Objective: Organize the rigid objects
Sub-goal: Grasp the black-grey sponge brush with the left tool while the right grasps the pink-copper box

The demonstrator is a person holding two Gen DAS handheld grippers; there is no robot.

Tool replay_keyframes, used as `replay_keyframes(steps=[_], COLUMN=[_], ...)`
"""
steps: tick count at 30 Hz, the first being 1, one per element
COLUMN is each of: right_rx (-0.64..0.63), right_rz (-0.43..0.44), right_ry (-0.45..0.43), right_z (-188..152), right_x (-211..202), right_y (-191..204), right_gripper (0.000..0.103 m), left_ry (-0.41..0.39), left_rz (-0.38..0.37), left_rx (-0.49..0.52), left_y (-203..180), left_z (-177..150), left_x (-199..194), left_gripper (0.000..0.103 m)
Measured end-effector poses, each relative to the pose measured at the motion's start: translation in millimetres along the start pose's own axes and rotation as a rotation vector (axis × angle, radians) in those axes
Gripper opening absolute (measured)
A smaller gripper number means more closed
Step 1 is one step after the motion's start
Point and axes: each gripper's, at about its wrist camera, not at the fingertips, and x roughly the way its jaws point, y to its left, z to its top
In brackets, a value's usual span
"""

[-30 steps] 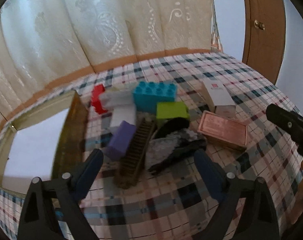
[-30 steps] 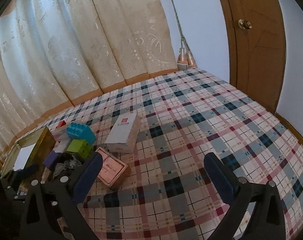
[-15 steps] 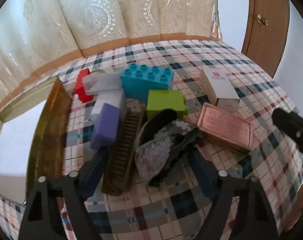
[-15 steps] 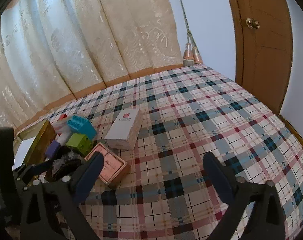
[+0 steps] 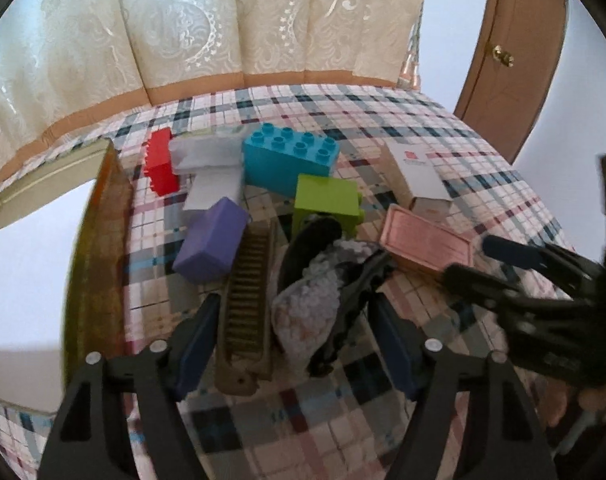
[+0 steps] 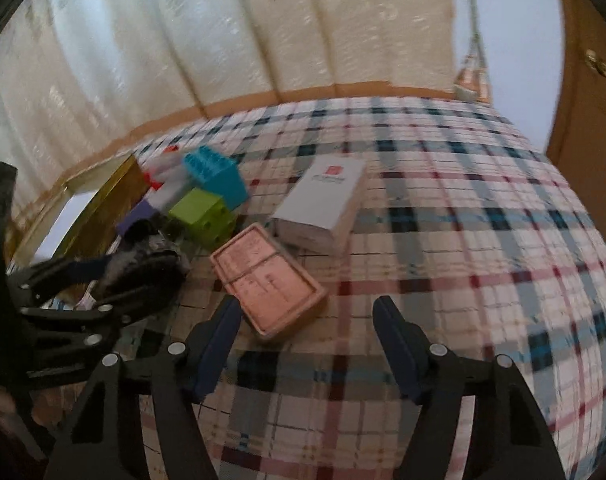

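The left hand-held gripper (image 5: 293, 336), jaws just narrowing but still parted, straddles a tan comb-like brush (image 5: 247, 304) and a grey-black fuzzy bundle (image 5: 315, 304) on the plaid worktop (image 5: 263, 412). The right hand-held gripper (image 6: 307, 332), likewise closing yet empty, hovers just before a flat pink box (image 6: 267, 280).

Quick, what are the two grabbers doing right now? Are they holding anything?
Left gripper: open, closing around the brush and grey slipper, not gripping yet.
Right gripper: open, closing, holding nothing.
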Motion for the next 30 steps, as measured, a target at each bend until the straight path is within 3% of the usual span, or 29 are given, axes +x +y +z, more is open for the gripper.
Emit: replay_keyframes(steps=[4, 8, 9, 10, 15, 18, 20, 24, 30], right_rx=[-0.058, -0.106, -0.118, -0.127, -0.158, -0.132, -0.115, -0.049, -0.014], right_rz=[-0.007, -0.014, -0.026, -0.034, -0.073, -0.097, -0.124, -0.107, -0.114], right_ry=[0.024, 0.035, 0.034, 0.033, 0.026, 0.015, -0.006, -0.026, -0.039], right_z=[5.5, 10.0, 9.6, 8.8, 0.2, -6.4, -9.5, -11.7, -12.2], right_x=[9.1, 16.6, 16.5, 15.8, 5.9, -7.9, -17.0, -28.4, -28.5], right_y=[9.1, 20.8, 23.6, 25.5, 25.1, 12.5, 3.5, -13.1, -13.2], right_gripper=[0.071, 0.069, 0.062, 0.062, 0.061, 0.061, 0.061, 0.061, 0.061], left_ry=[-0.025, -0.012, -0.007, -0.013, -0.033, -0.017, -0.012, -0.007, -0.029], left_rz=[-0.011, 0.027, 0.022, 0.011, -0.047, -0.026, -0.012, -0.024, -0.136], left_rx=[0.022, 0.044, 0.051, 0.066, 0.118, 0.175, 0.205, 0.243, 0.182], left_y=[1.0, -1.7, -4.2, -7.1, -22.0, -32.4, -37.8, -43.0, -35.1], left_z=[-1.9, -0.3, 1.7, 3.0, 13.2, 15.1, 14.0, 16.4, 20.5], left_x=[-13.8, -5.4, -1.5, -1.1, -2.3, 6.3, 12.8, 23.5, 18.7], left_gripper=[0.058, 0.057, 0.064, 0.068, 0.069, 0.068, 0.058, 0.048, 0.047])
